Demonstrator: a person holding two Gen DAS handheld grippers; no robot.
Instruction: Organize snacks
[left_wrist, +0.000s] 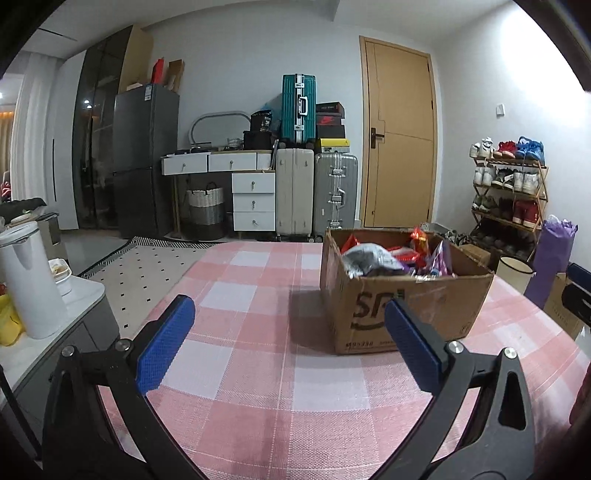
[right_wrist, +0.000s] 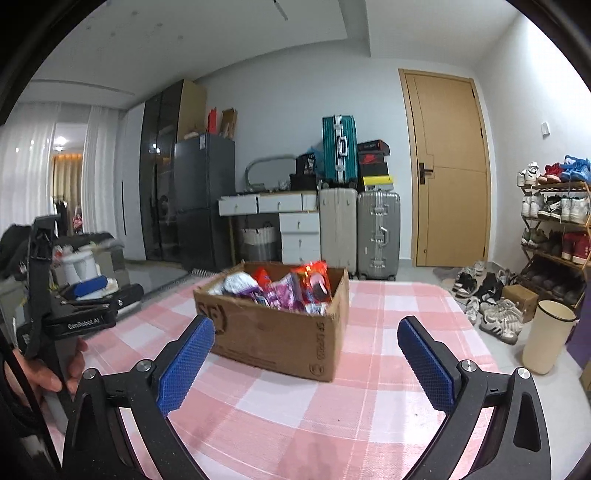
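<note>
Cardboard box (right_wrist: 280, 328) stands on the pink-and-white checked tablecloth (right_wrist: 384, 398), flaps open, filled with snack packets (right_wrist: 295, 288) in red, purple and silver wrappers; packet print is too blurred to read. Box markings: large dark "SF" logo on the face seen from the left wrist view, with a small code beginning "M95" below it, remainder not legible; on the side seen from the right wrist view the printing runs vertically and cannot be read reliably. Left gripper (left_wrist: 291, 339): blue-padded fingers spread wide, nothing between them, held above the cloth, box ahead and slightly to its right. Right gripper (right_wrist: 306, 362): fingers likewise wide apart and empty, aimed at the box, which sits centred just beyond the fingertips. In the right wrist view the left gripper body appears at the left edge, white lettering "GenRobot.AI" on its black housing, gripped from below by the person's hand (right_wrist: 44, 369), fingers wrapped around the handle. Behind the table: suitcases (left_wrist: 317, 192), wooden door (left_wrist: 400, 136), shoe rack (left_wrist: 509, 192).
</note>
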